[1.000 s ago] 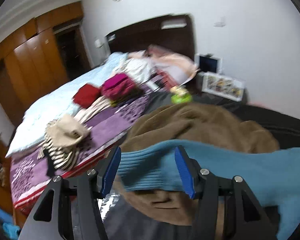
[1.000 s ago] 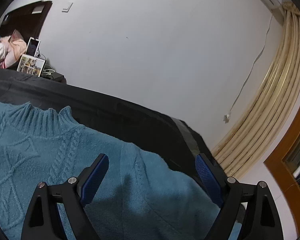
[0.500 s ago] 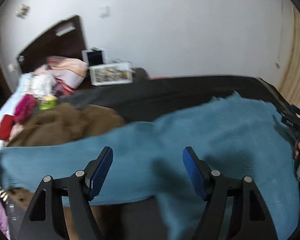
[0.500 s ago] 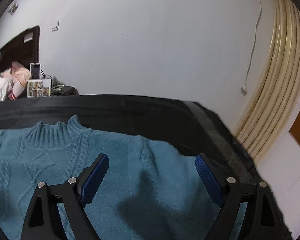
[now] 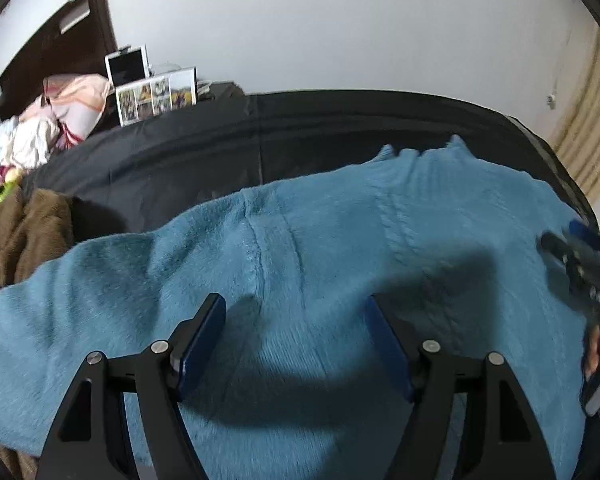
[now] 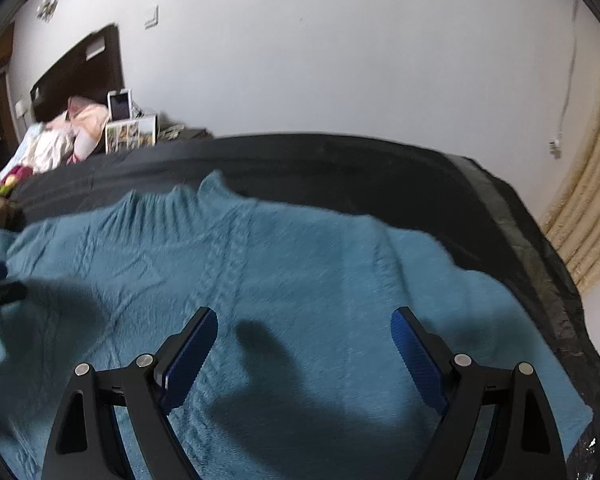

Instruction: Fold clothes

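Left wrist view: left gripper (image 5: 296,312), jaws just spread and pinching nothing, hovering over the blue sweater (image 5: 320,248) lying flat on the dark-covered table (image 5: 340,128); right wrist view: right gripper (image 6: 304,326) hanging likewise spread and empty, folding seemingly not yet begun.

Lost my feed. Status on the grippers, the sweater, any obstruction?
Left gripper open, empty, jaws just widened. Right gripper open, empty. Blue sweater spread flat on black surface. Brown garment beside its left edge.
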The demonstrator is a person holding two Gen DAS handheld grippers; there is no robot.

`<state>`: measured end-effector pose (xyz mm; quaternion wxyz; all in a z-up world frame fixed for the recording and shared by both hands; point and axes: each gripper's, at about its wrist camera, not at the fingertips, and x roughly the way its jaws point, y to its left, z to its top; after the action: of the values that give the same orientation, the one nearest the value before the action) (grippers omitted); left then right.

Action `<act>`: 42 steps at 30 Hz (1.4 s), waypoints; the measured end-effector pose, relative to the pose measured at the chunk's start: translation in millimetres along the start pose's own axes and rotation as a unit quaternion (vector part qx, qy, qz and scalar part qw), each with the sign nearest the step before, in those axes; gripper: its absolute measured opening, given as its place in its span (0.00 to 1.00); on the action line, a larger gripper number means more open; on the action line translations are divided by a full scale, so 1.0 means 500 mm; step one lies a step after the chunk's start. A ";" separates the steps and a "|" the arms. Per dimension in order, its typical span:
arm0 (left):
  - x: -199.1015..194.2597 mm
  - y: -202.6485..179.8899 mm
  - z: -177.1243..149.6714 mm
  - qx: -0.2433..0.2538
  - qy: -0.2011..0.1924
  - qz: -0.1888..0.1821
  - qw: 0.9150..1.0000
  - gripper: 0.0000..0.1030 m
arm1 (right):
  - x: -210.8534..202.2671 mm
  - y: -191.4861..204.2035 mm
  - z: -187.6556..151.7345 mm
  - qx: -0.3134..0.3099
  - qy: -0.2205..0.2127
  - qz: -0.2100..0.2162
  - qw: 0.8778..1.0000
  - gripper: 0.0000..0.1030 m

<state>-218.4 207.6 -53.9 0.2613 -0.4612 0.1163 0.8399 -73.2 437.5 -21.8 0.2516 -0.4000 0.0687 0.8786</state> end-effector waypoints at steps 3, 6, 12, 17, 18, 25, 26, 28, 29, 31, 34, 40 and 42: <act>0.031 0.015 0.002 -0.008 0.006 -0.006 1.000 0.78 | 0.021 0.006 -0.001 -0.009 0.021 0.002 1.000 0.88; 0.045 0.024 0.005 -0.009 0.000 -0.009 1.000 0.84 | 0.038 0.004 -0.003 -0.009 0.038 0.014 0.999 0.88; 0.060 0.031 0.027 0.009 -0.003 -0.005 1.000 0.90 | 0.074 0.010 0.005 -0.001 0.059 0.025 0.998 0.99; 0.082 0.054 0.055 0.008 -0.016 0.020 1.000 0.94 | 0.101 0.021 0.030 -0.001 0.063 0.025 0.998 0.99; 0.085 0.056 0.060 0.007 -0.016 0.020 1.000 0.94 | 0.107 0.023 0.036 -0.002 0.063 0.025 0.998 0.99; 0.100 0.075 0.090 0.001 -0.010 0.026 1.000 0.95 | 0.113 0.020 0.049 0.001 0.080 0.034 0.996 0.99; 0.103 0.079 0.094 -0.001 -0.010 0.027 1.000 0.95 | 0.110 0.015 0.056 0.016 0.087 0.039 0.995 0.99; 0.108 0.085 0.100 -0.005 -0.016 0.032 0.999 0.95 | 0.098 0.014 0.073 0.038 0.077 0.055 0.995 0.99; 0.108 0.085 0.100 -0.006 -0.016 0.032 0.999 0.95 | 0.092 0.017 0.083 0.045 0.070 0.065 0.994 0.99; 0.108 0.086 0.099 -0.005 -0.017 0.033 0.999 0.95 | 0.095 0.038 0.093 0.035 0.065 0.066 0.995 0.99; 0.109 0.090 0.101 -0.003 -0.018 0.030 0.999 0.95 | 0.135 0.092 0.105 0.003 0.086 0.075 0.994 0.99; 0.121 0.105 0.117 -0.007 -0.022 0.032 0.999 0.95 | 0.186 0.149 0.113 -0.035 0.086 0.056 0.994 0.99; 0.130 0.115 0.126 -0.014 -0.019 0.028 0.999 0.96 | 0.199 0.148 0.122 -0.031 0.083 0.053 0.995 0.99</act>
<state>-323.3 208.7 -76.3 0.2335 -0.4455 0.1123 0.8570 -205.9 431.5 -60.5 0.1858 -0.4746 0.0826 0.8564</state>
